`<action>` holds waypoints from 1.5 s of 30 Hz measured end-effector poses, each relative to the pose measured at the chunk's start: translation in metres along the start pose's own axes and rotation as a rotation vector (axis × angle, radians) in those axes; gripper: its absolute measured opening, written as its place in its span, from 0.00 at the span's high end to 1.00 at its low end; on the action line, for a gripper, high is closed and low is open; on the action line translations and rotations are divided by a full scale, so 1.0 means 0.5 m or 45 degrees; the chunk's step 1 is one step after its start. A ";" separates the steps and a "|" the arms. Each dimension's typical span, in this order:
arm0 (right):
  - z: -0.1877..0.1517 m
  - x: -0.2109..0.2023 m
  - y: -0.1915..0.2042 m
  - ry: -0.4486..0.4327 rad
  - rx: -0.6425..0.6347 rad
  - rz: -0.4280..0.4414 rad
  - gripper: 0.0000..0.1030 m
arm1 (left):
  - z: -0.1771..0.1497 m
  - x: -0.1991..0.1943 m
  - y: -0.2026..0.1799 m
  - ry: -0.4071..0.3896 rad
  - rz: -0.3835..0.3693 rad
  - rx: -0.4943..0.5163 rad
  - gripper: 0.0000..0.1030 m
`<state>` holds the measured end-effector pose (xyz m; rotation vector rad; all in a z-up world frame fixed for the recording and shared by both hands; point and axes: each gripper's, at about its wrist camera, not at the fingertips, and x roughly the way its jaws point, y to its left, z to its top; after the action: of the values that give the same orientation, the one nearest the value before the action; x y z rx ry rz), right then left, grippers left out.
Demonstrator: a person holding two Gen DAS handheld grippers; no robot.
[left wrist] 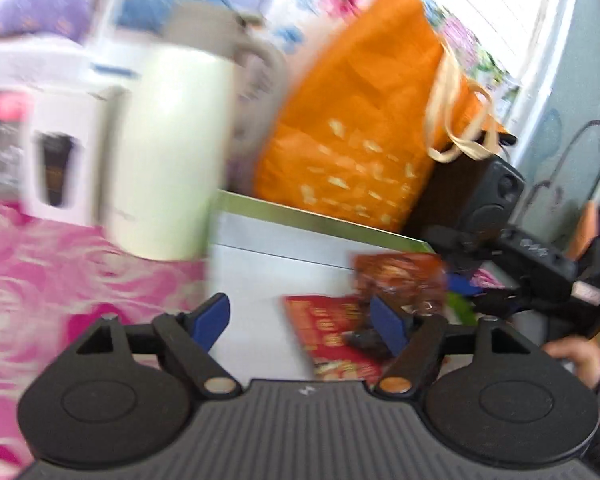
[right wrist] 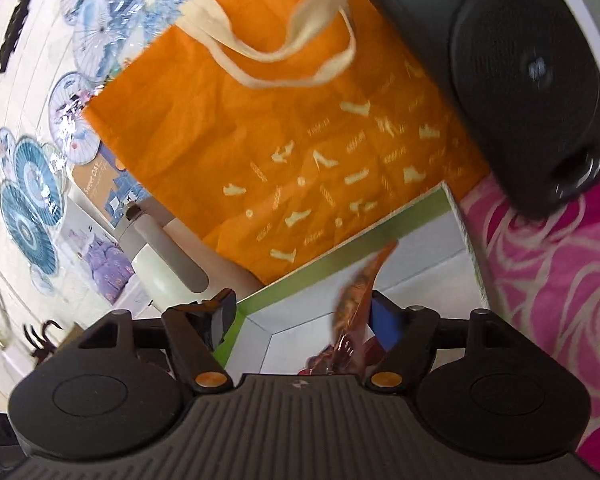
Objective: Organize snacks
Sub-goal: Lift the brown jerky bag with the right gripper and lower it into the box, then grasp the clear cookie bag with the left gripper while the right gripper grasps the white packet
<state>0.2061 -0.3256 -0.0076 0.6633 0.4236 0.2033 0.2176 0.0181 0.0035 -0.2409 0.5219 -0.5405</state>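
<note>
The right gripper [right wrist: 300, 320] is hovering spread wide over the white box [right wrist: 432, 240], an orange snack packet [right wrist: 356, 300] standing on edge against its right finger, not pinched; the packet's long axis is running forward along the fingers. The left gripper [left wrist: 304, 324] is also hanging spread and empty, with the red snack packet [left wrist: 332, 336] lying flat in the box just ahead, nearer its right finger.

The bench [left wrist: 60, 264], under a pink swirl-patterned cloth, carries a cream jug [left wrist: 168, 148] at left, a green-rimmed white box [left wrist: 260, 256] beside it, and an orange bag [left wrist: 356, 120] and black speaker [left wrist: 496, 188] farther right.
</note>
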 end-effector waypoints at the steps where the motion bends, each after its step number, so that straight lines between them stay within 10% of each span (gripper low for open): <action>1: 0.002 -0.011 0.008 -0.001 -0.037 -0.013 0.00 | -0.005 -0.026 0.011 -0.024 0.047 0.005 0.20; 7: -0.018 -0.112 0.052 -0.066 -0.267 -0.040 0.00 | -0.069 -0.147 0.042 -0.109 0.283 0.081 0.13; 13: -0.054 -0.216 0.104 -0.191 -0.539 -0.122 0.00 | -0.117 -0.136 0.040 -0.023 0.298 0.130 0.12; 21: -0.143 -0.291 0.086 -0.043 -0.736 -0.467 0.00 | -0.147 -0.109 0.055 0.034 0.285 0.184 0.12; 26: -0.169 -0.258 0.012 0.152 -0.513 -0.507 0.47 | -0.162 -0.075 0.065 0.121 0.262 0.172 0.12; 29: -0.195 -0.285 0.013 0.104 -0.449 -0.430 0.43 | -0.163 -0.073 0.071 0.125 0.249 0.169 0.12; 32: -0.222 -0.301 0.051 0.091 -0.614 -0.353 0.00 | -0.160 -0.054 0.075 0.154 0.249 0.151 0.12; 37: -0.269 -0.303 0.129 0.122 -1.094 -0.247 0.00 | -0.158 -0.021 0.069 0.196 0.262 0.141 0.12; 45: -0.335 -0.200 0.140 0.493 -1.526 -0.248 0.00 | -0.162 -0.002 0.057 0.215 0.289 0.218 0.13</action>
<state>0.0392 -0.2107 -0.0504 -0.6051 0.6347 0.3521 0.1859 0.0355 -0.0745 0.0281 0.6542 -0.3828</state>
